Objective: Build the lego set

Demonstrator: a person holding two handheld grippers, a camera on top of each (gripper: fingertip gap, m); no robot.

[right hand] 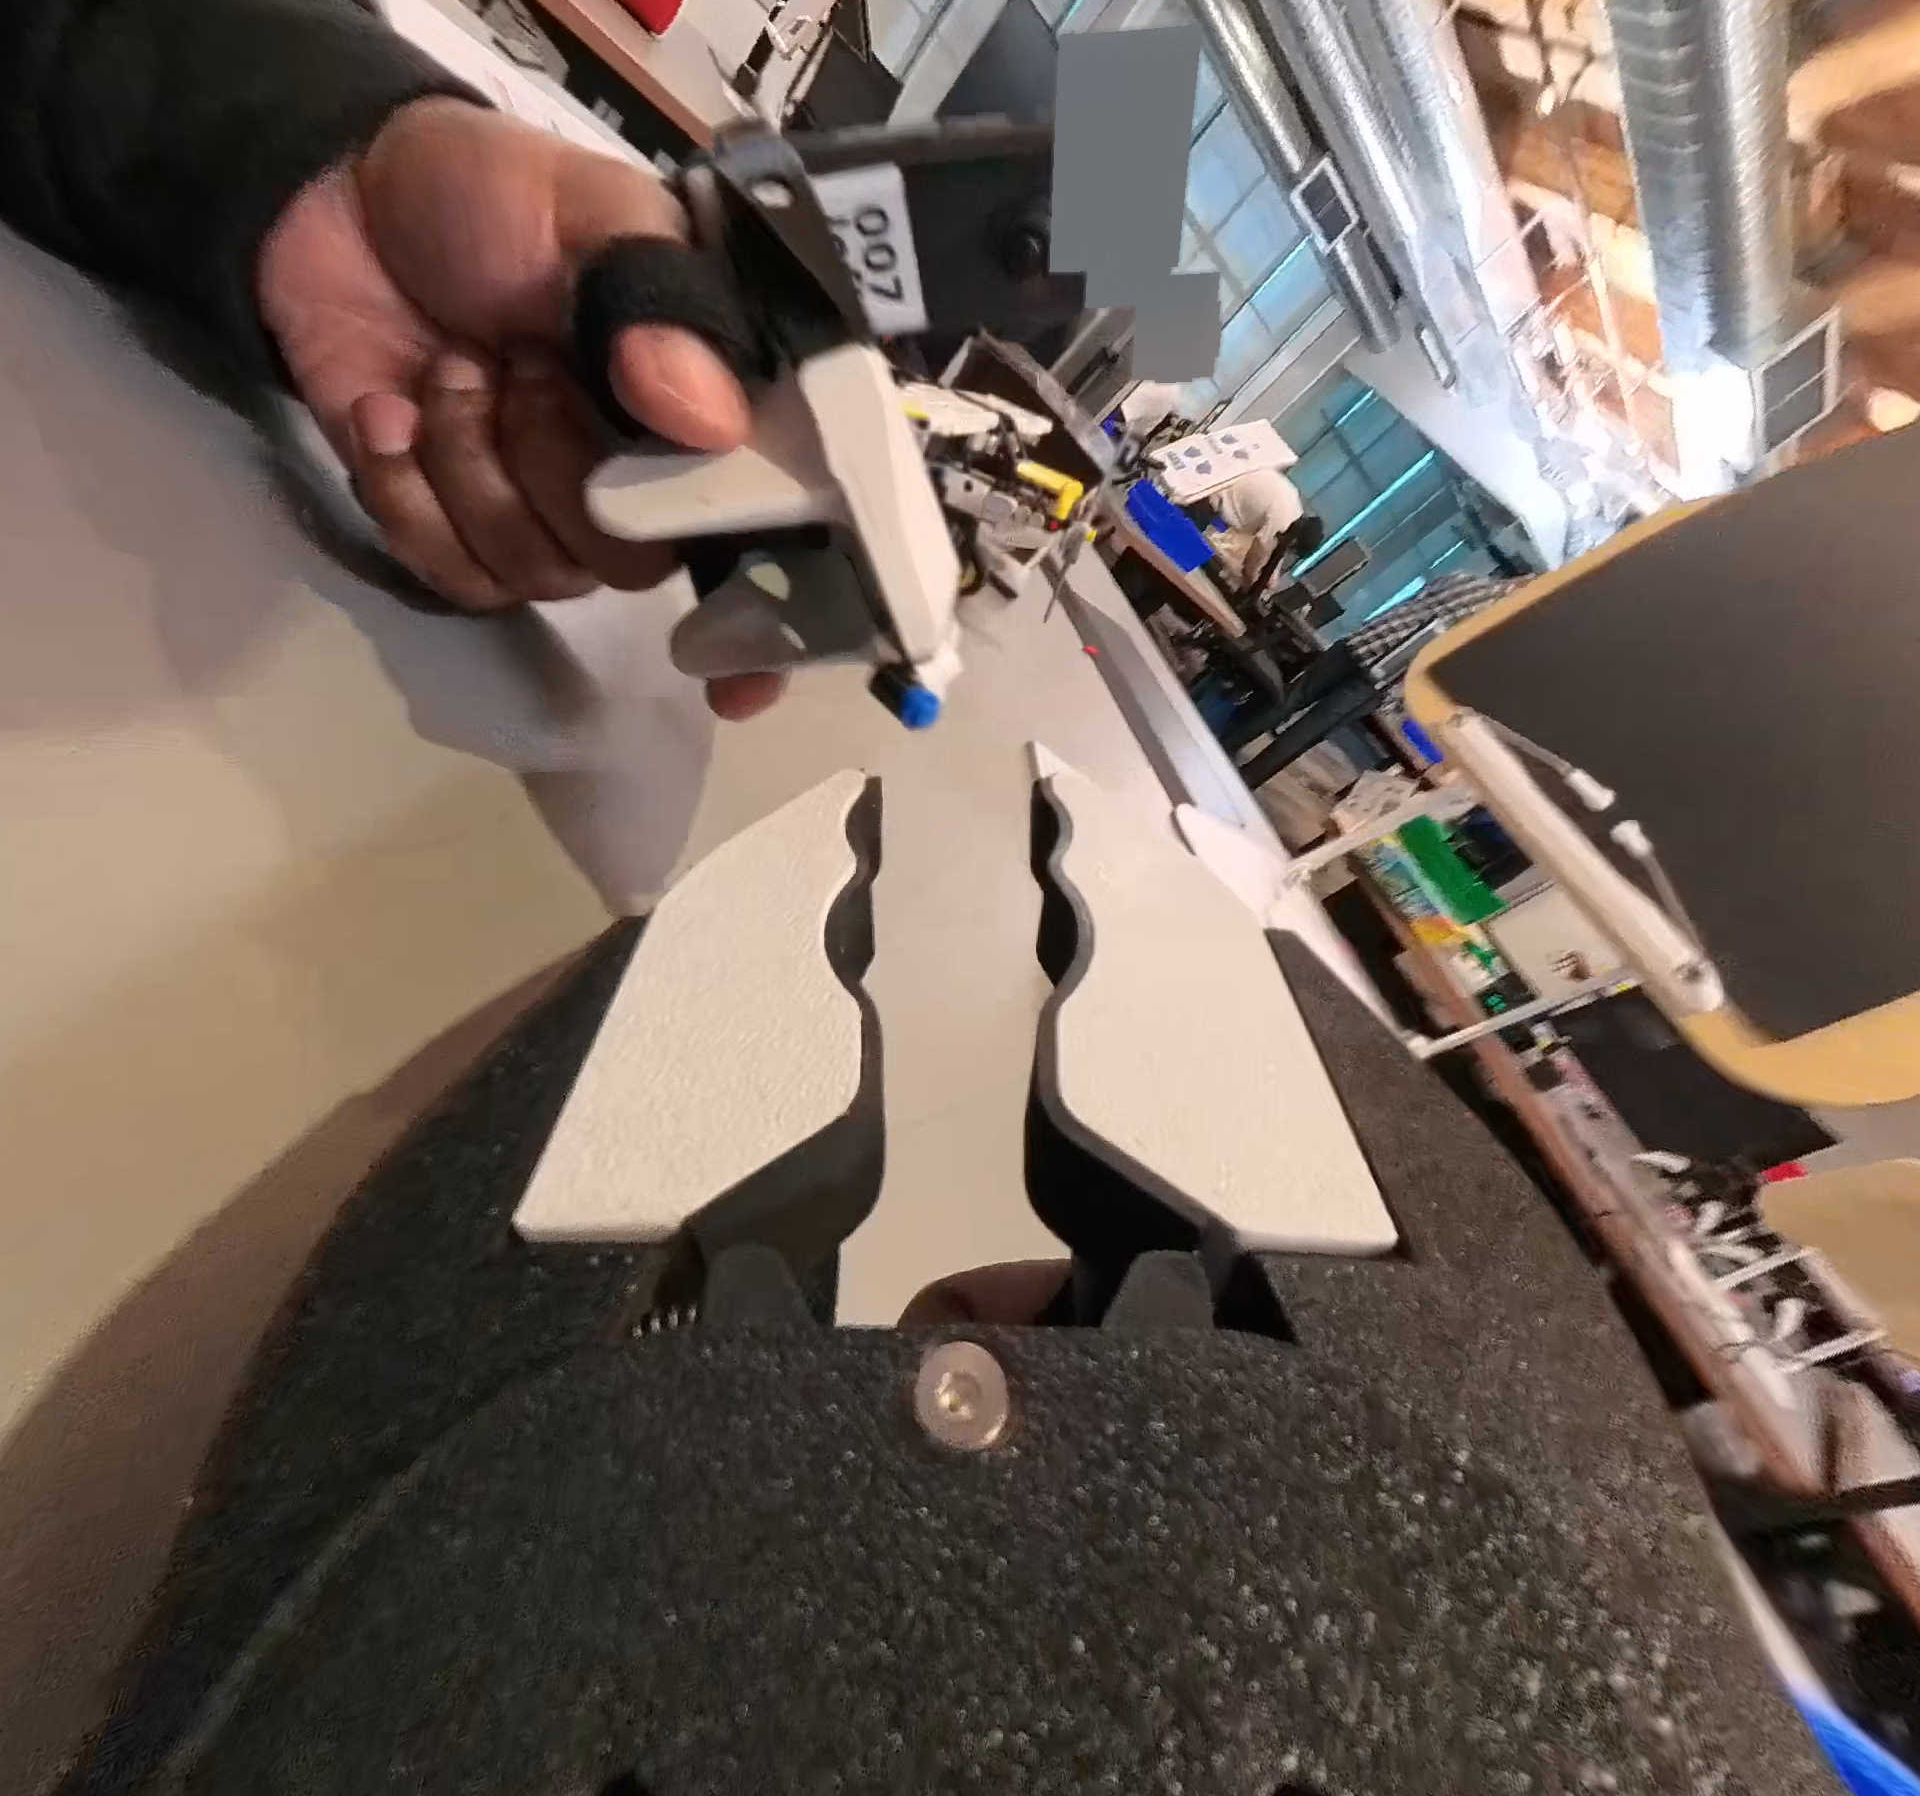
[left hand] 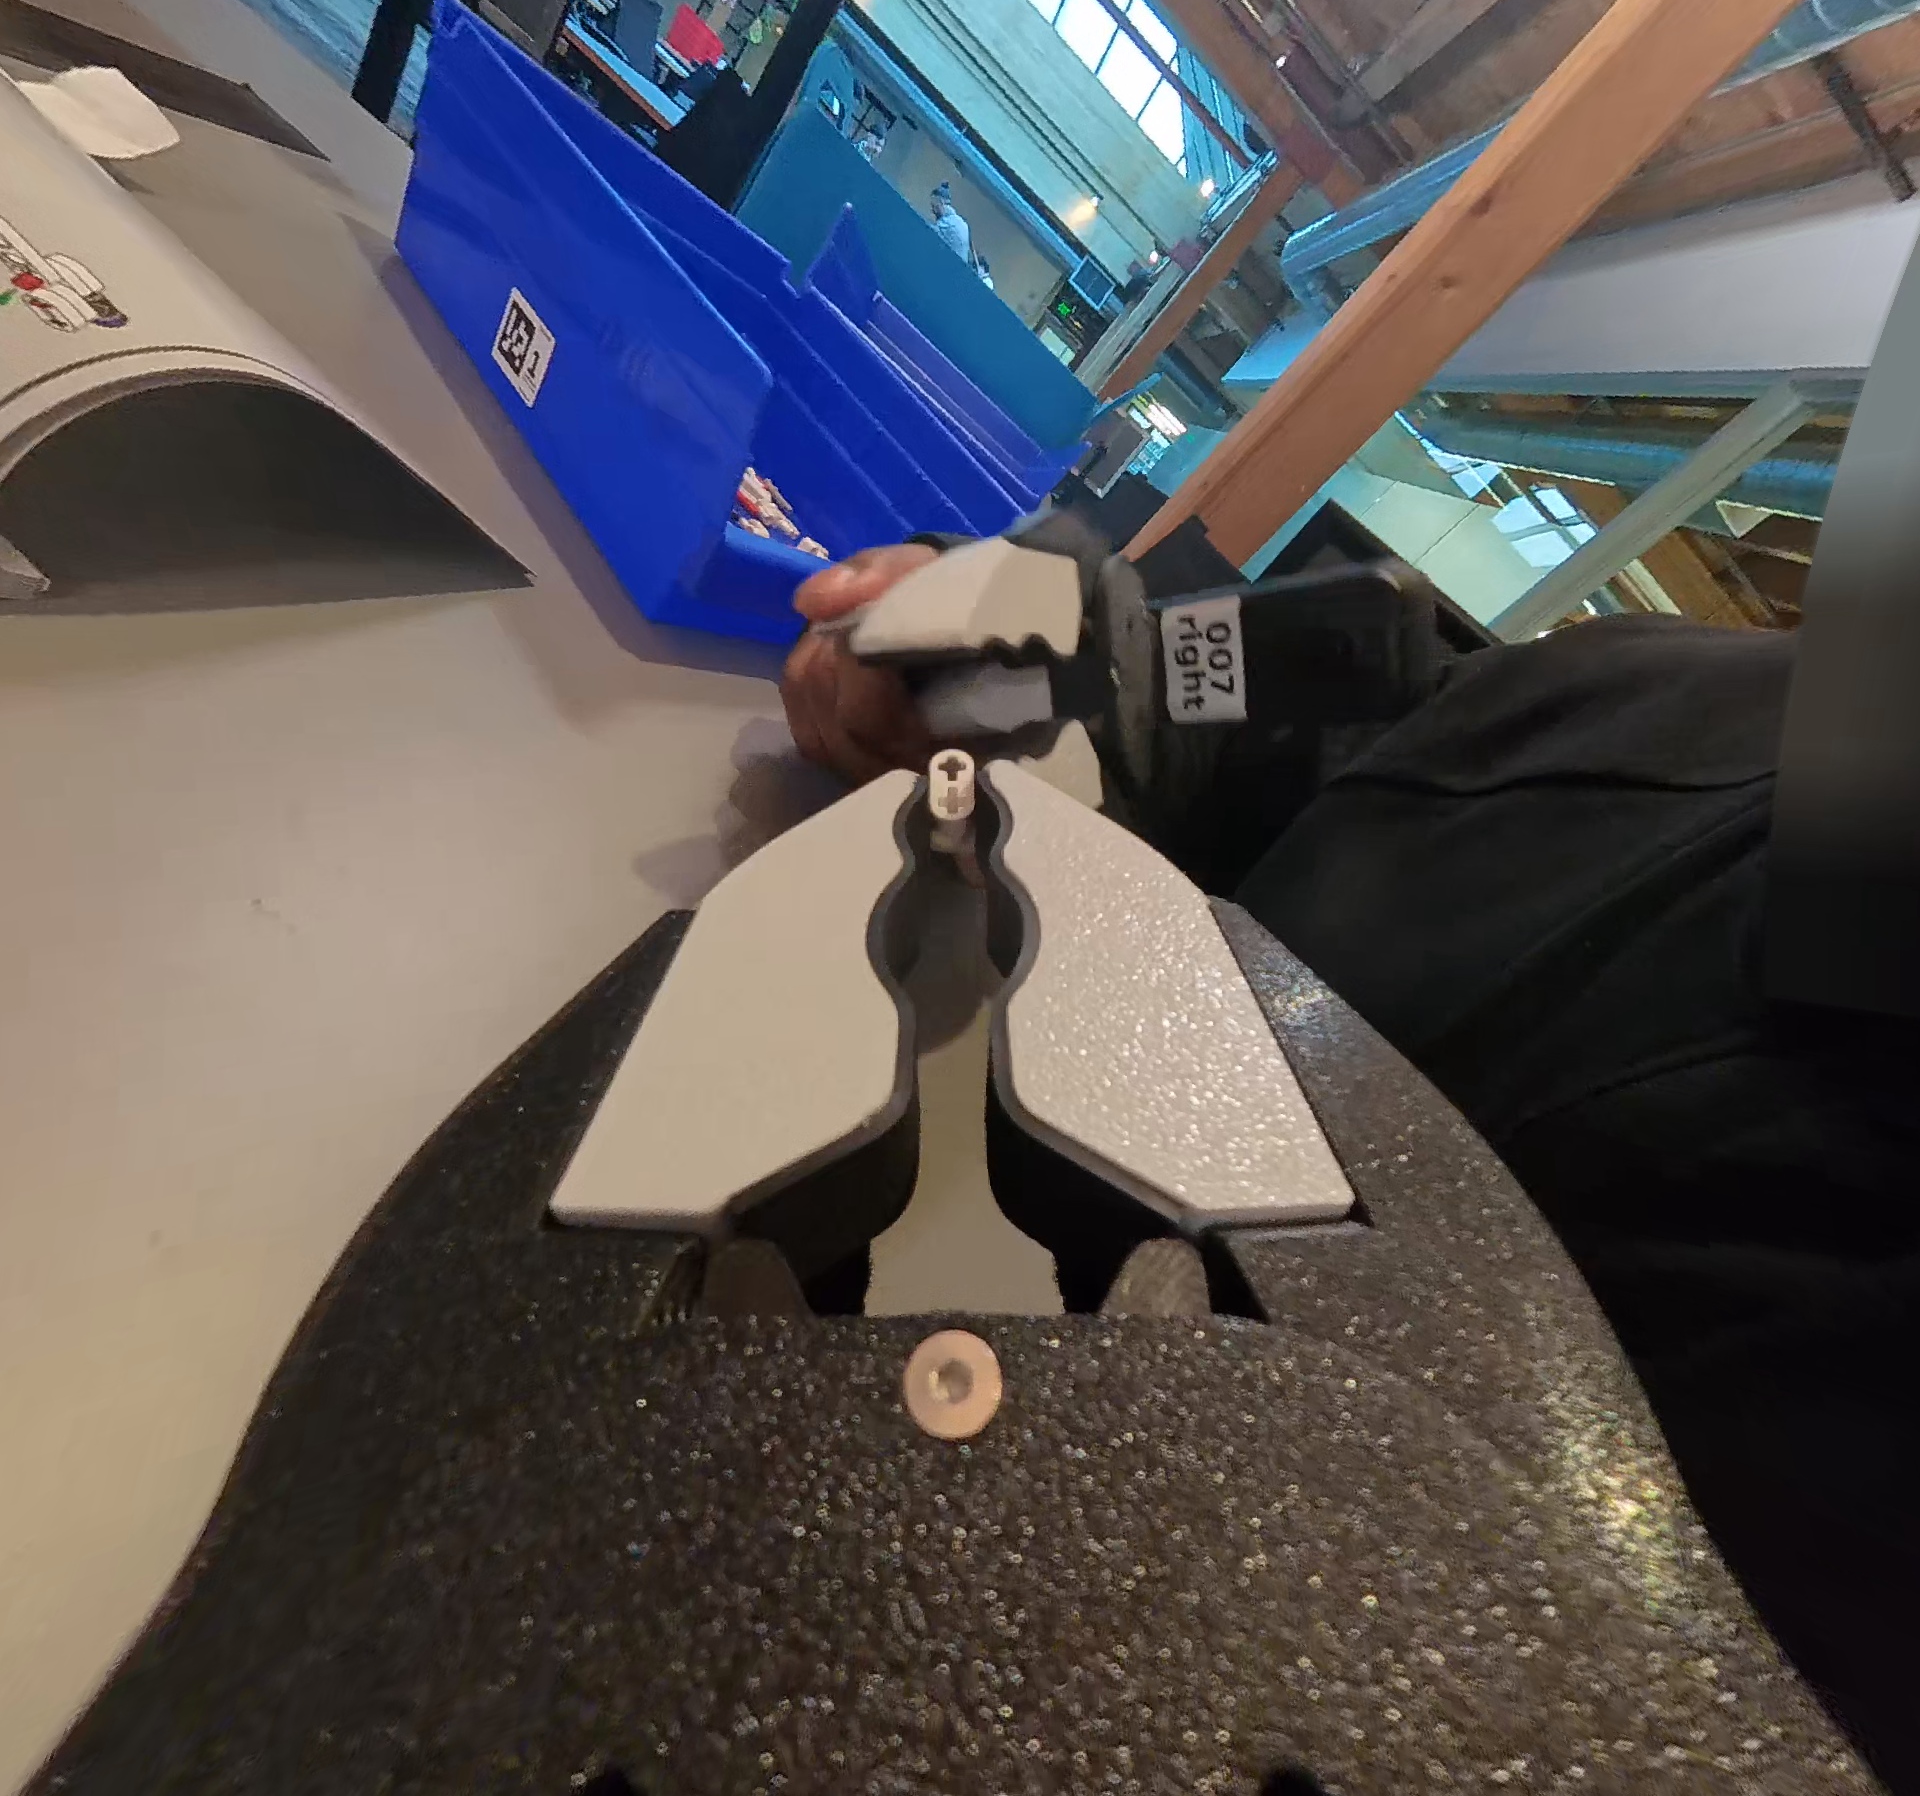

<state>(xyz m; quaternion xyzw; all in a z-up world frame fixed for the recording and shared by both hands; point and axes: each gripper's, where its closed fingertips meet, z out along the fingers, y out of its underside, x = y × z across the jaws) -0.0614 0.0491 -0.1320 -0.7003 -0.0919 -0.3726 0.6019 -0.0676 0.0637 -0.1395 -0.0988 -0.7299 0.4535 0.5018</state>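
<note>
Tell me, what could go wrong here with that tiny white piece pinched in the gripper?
1. The small white plastic connector with a blue pin is gripped only at the left gripper fingertips, so it might twist or slip out.
2. The open, empty right gripper hovers close and could knock the piece loose.

Bin [left hand: 623,416] contents too small.

two grippers, the left gripper [left hand: 951,790] and right gripper [right hand: 951,759], two hands [right hand: 468,375] [left hand: 842,666], one small white connector piece [left hand: 951,796], one blue bin [left hand: 623,375] and one curled sheet [left hand: 208,416].
</note>
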